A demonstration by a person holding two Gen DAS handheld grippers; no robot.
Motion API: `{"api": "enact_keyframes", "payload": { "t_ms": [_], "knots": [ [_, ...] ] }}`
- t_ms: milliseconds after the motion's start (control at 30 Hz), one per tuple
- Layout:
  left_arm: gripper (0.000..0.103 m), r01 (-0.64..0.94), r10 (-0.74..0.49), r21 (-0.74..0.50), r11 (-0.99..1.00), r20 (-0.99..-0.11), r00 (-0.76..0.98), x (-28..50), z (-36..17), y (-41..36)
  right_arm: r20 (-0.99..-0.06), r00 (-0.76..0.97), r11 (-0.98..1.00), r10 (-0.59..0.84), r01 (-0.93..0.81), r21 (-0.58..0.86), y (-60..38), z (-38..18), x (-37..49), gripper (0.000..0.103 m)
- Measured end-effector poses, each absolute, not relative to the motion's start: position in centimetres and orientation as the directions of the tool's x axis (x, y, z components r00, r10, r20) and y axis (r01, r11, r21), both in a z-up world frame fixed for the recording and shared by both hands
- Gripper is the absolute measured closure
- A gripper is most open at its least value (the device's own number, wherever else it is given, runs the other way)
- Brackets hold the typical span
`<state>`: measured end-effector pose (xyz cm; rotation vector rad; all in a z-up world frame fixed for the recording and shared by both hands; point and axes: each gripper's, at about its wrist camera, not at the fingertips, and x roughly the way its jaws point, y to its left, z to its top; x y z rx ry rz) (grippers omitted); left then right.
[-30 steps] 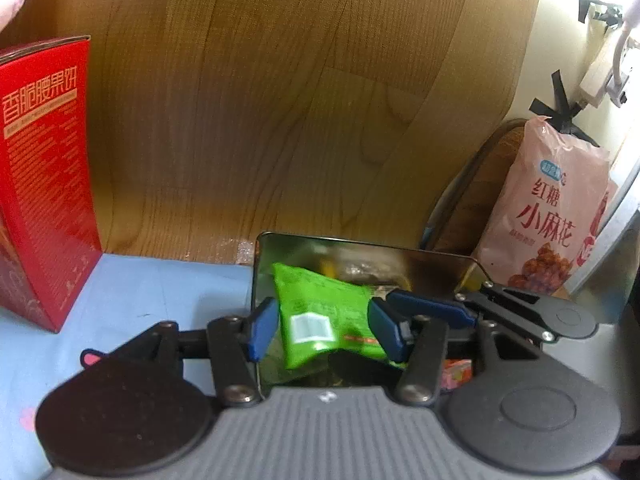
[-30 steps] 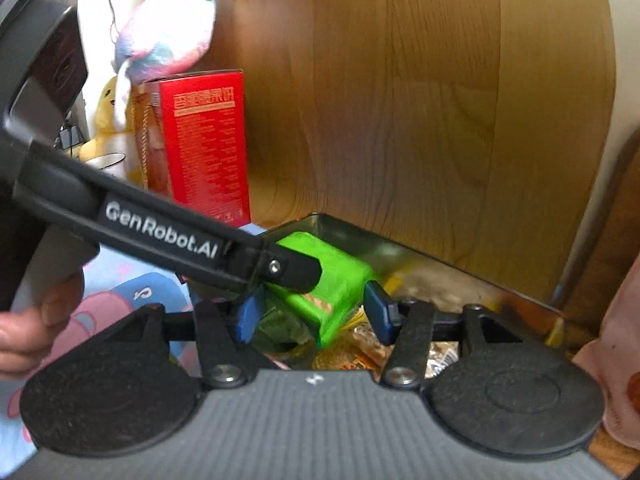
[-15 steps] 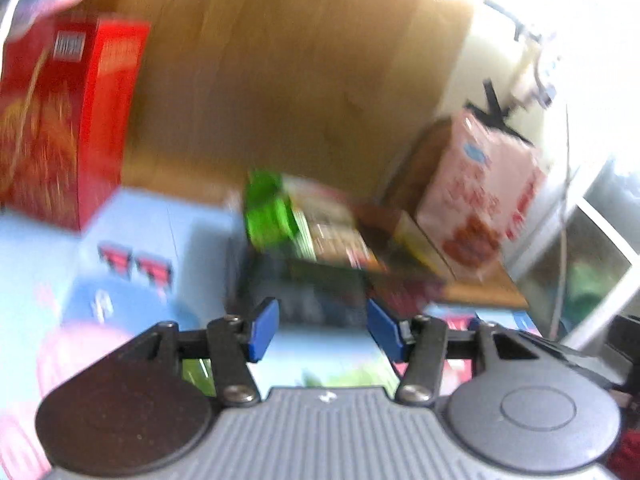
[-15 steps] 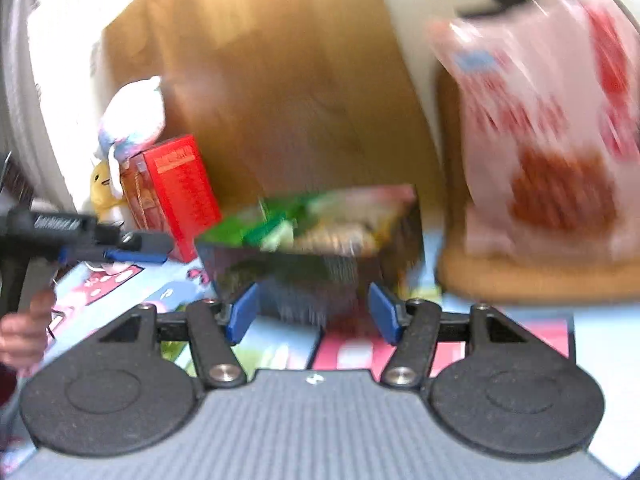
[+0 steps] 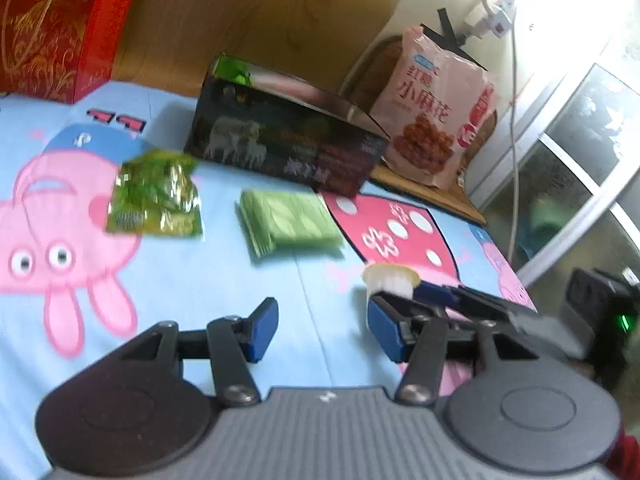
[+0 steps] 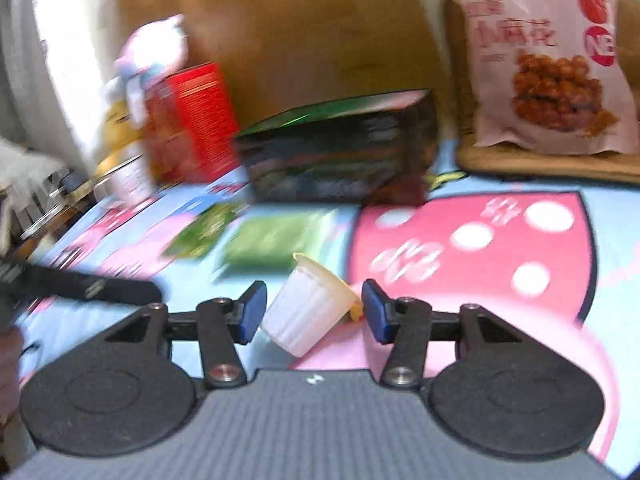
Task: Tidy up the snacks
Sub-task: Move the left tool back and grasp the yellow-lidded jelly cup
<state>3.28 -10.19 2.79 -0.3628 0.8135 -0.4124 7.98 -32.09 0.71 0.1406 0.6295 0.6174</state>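
Note:
A dark metal tin (image 5: pixel 280 144) stands on the cartoon cloth, with snacks inside it; it also shows in the right wrist view (image 6: pixel 340 152). A shiny green packet (image 5: pixel 154 200) and a pale green packet (image 5: pixel 290 222) lie in front of it. A small white jelly cup (image 6: pixel 308 308) lies tipped between the open jaws of my right gripper (image 6: pixel 310 314), not clamped. In the left wrist view the cup (image 5: pixel 390 280) sits at the right gripper's tip. My left gripper (image 5: pixel 322 330) is open and empty above the cloth.
A red box (image 5: pixel 60 24) stands at the back left against the wooden board. A pink snack bag (image 5: pixel 434 108) leans at the back right on a brown mat. A plush toy (image 6: pixel 152 56) sits behind the red box. A window (image 5: pixel 580 140) is at the right.
Both grippers have pulled back from the tin and dropped toward the cloth. The left gripper let go of the green packet. The right gripper now has the jelly cup between its jaws.

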Motion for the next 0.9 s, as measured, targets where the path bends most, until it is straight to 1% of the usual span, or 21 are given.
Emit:
{"api": "enact_keyframes", "payload": {
  "t_ms": [33,167,367,433,633,767,833,900],
  "knots": [
    [0.052,0.218,-0.495,-0.469,0.856,-0.619,0.610,2.8,2.6,-10.2,-0.520,0.604,0.791,0.603,-0.535,0.297,-31.7,0.7,6.7,0.048],
    [0.052,0.244,-0.529,-0.489,0.838,-0.615,0.585,0.3,2.2,-10.4,-0.505,0.568,0.741,0.650,-0.622,0.254,-30.6,0.7,1.5,0.048],
    [0.052,0.294,-0.586,-0.518,0.803,-0.600,0.545,-3.3,1.7,-11.1,-0.443,0.640,0.746,0.628,-0.657,0.110,-29.7,0.1,-4.9,0.048],
    [0.052,0.311,-0.602,-0.524,0.793,-0.598,0.529,-4.3,1.6,-11.6,-0.427,0.657,0.751,0.621,-0.655,0.083,-29.5,-0.1,-6.2,0.047],
    [0.052,0.356,-0.635,-0.529,0.771,-0.594,0.494,-6.8,1.3,-13.0,-0.413,0.683,0.769,0.602,-0.635,0.071,-29.9,-0.4,-7.8,0.047],
    [0.052,0.360,-0.645,-0.536,0.764,-0.612,0.458,-7.5,0.5,-14.0,-0.452,0.667,0.779,0.593,-0.616,0.113,-30.2,-1.3,-8.0,0.041],
    [0.052,0.373,-0.656,-0.540,0.755,-0.609,0.446,-8.0,0.4,-14.4,-0.438,0.681,0.786,0.587,-0.608,0.109,-30.4,-1.7,-8.7,0.040],
    [0.052,0.389,-0.648,-0.518,0.762,-0.615,0.450,-8.3,0.6,-15.0,-0.432,0.688,0.790,0.583,-0.605,0.102,-30.5,-1.8,-9.2,0.041]
  ]
}}
